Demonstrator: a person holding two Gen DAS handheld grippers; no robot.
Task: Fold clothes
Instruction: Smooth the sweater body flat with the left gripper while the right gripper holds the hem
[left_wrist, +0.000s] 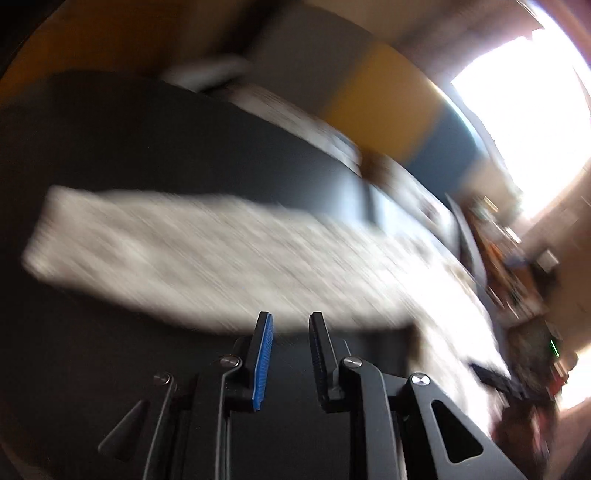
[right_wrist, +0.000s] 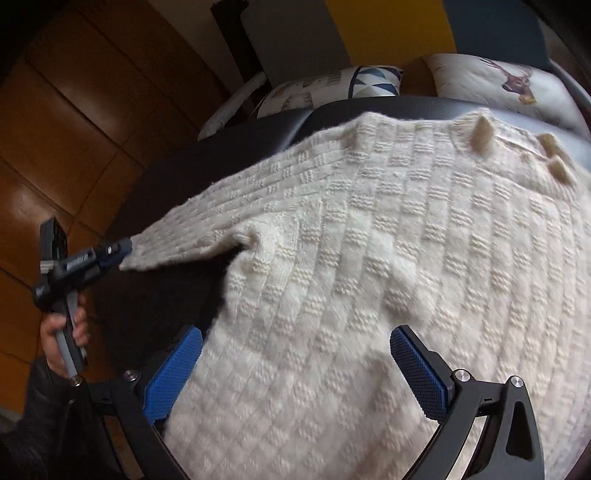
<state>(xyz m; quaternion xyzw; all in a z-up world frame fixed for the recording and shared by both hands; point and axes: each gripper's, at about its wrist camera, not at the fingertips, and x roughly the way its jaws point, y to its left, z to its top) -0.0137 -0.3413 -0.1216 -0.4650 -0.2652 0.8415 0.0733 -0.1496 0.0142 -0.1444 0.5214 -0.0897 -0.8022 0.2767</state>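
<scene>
One cream knitted sweater (right_wrist: 369, 258) is lying spread over one dark seat (right_wrist: 369, 107), and four toggle buttons (right_wrist: 482, 134) are showing on it near its collar. Two patterned cushions (right_wrist: 332, 86) are sitting behind it, side by side. Two grippers are showing: the right gripper (right_wrist: 295, 369) over the knit and the left gripper (right_wrist: 123, 251) at the sleeve end.

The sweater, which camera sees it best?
The right wrist view: the sweater is sharp there, its knit squares and a stretched sleeve plain to see. The left wrist view shows only a blurry pale sleeve on the dark table.
</scene>
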